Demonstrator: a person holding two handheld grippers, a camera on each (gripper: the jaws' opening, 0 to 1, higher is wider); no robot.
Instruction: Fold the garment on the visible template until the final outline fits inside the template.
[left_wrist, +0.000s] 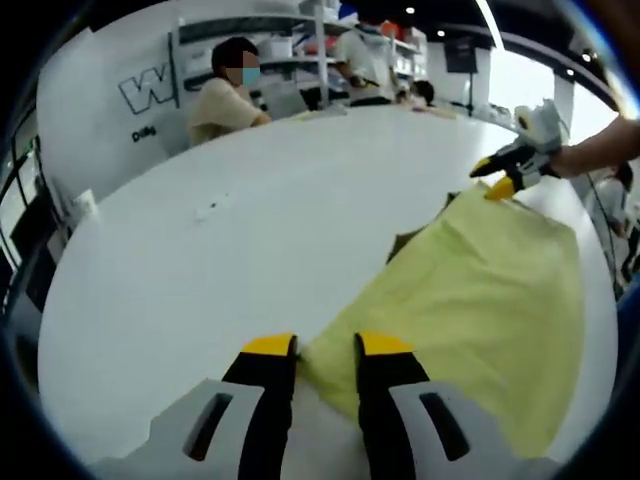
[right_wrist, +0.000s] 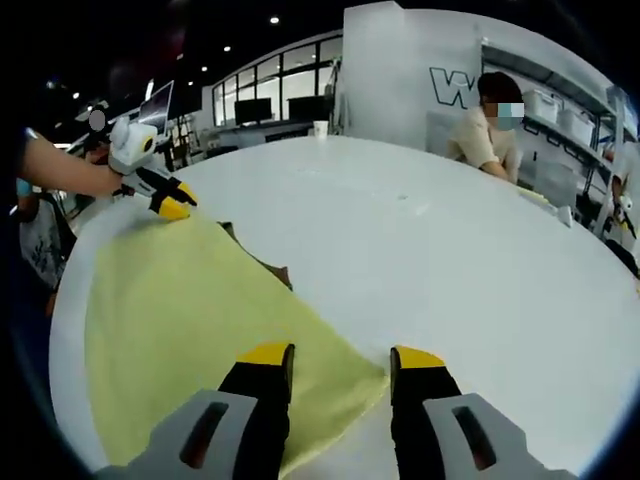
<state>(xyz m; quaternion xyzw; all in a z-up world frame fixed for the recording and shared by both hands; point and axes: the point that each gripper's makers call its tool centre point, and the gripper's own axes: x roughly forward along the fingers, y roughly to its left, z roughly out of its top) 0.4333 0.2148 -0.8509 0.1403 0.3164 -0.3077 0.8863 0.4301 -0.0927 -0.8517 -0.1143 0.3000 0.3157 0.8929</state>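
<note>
Down at the bottom of both views, each gripper sits at a corner of the yellow garment (left_wrist: 470, 300). Left gripper (left_wrist: 327, 345) has a cloth edge between spread jaws; right gripper (right_wrist: 338, 358) looks the same, so I can't tell if either's actually pinching. The cloth lies flat, lower right in the left gripper view. Risk imo: a loose corner slips, or the fold drags crooked. Surface is a big white round table (left_wrist: 220, 250), slick-looking, with people seated upper left and shelving behind.

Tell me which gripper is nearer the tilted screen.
Left. The left gripper sits toward the screen, at the garment's far corner; the right gripper is back across the garment.
</note>
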